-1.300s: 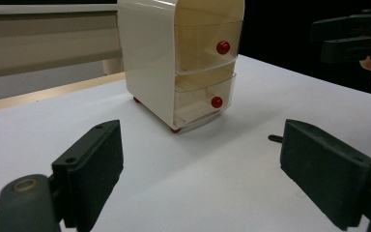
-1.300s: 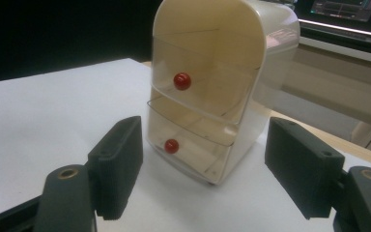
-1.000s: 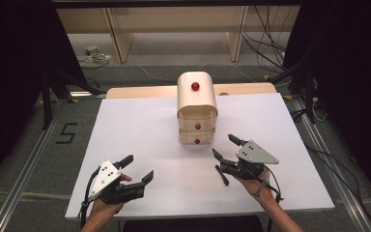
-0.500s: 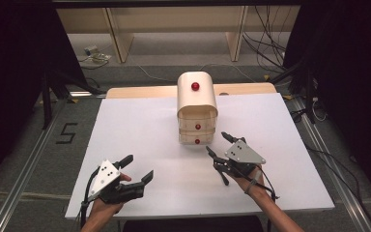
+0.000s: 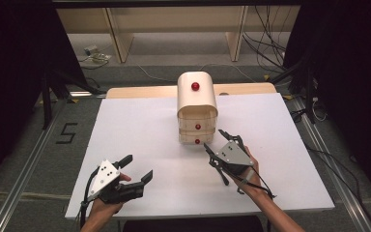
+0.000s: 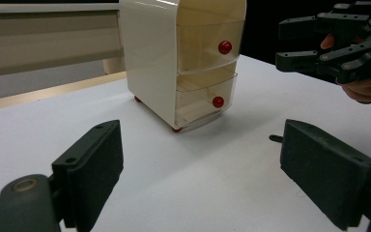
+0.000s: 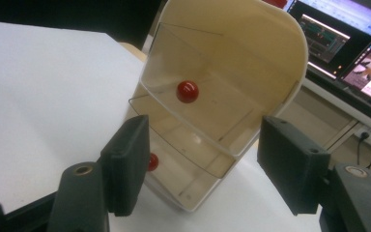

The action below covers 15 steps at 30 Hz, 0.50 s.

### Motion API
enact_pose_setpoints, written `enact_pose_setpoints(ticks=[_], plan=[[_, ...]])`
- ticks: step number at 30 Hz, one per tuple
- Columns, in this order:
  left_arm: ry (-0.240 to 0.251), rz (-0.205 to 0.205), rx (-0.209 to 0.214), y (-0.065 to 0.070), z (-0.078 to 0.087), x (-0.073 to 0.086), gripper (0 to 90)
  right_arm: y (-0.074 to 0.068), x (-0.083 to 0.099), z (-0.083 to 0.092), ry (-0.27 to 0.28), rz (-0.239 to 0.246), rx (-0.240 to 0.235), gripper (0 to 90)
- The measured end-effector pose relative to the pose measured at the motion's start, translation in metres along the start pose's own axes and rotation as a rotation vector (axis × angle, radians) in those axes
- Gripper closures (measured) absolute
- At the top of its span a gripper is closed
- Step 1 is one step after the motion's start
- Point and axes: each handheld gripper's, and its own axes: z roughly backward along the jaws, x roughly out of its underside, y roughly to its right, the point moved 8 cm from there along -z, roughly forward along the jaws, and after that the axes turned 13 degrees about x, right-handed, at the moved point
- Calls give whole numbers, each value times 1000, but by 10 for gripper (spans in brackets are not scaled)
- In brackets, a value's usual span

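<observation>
A small cream drawer cabinet (image 5: 197,108) stands at the middle back of the white table (image 5: 140,130). It has a red knob on top (image 5: 195,86) and two clear drawers with red knobs (image 5: 198,126). My right gripper (image 5: 216,141) is open just off the cabinet's front right corner and has just been closing a little, its pads touching nothing. In the right gripper view the jaws (image 7: 207,164) frame the drawers (image 7: 207,121), and the lower knob (image 7: 152,162) is half hidden by one jaw. My left gripper (image 5: 136,166) rests open near the front left, with nothing between its jaws (image 6: 207,174).
A wooden board (image 5: 145,91) lies along the table's far edge. Shelf legs (image 5: 118,38) and cables (image 5: 270,43) are on the floor beyond. Monitors (image 7: 348,34) glow behind the cabinet in the right gripper view. Bare table lies left and right of the cabinet.
My right gripper has moved left and forward, up to the cabinet's front corner. The left gripper has stayed where it was.
</observation>
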Motion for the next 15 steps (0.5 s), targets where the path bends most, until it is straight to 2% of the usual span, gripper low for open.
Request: enact_pose_setpoints(ticks=[3, 15], plan=[[0, -1, 1, 0, 0, 0, 152, -3, 0, -3, 8, 40, 14, 379], [-6, -6, 2, 1, -1, 0, 152, -8, -2, -11, 22, 118, 51, 410]])
